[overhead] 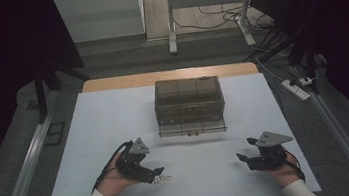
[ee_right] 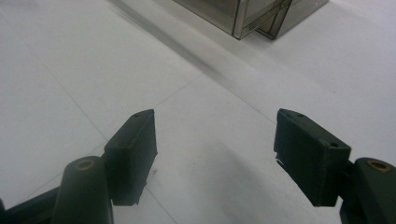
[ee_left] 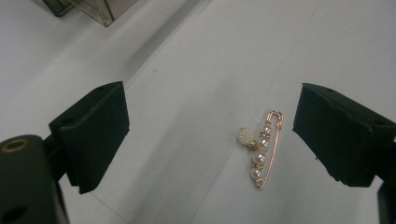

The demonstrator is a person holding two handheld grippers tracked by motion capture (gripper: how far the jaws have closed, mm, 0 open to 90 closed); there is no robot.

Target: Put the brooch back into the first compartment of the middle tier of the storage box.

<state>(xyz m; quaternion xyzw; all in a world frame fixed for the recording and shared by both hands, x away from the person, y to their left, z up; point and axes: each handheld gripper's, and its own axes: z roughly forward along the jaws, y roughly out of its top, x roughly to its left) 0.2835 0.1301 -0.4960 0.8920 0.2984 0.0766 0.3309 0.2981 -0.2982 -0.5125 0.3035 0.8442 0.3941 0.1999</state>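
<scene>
The left hand-held gripper (ee_left: pixel 212 140) hangs spread over the pin (ee_left: pixel 262 148), probably to pinch it. The right hand-held gripper (ee_right: pixel 215 156), also spread, waits at lower right of the worktop (overhead: pixel 114 115).

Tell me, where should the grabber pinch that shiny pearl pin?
Probably across the middle of the pearl pin, coming straight down from above. It lies flat on the white table, long and thin, between the open left gripper jaws; pearls give the pads bulk to squeeze.
</scene>
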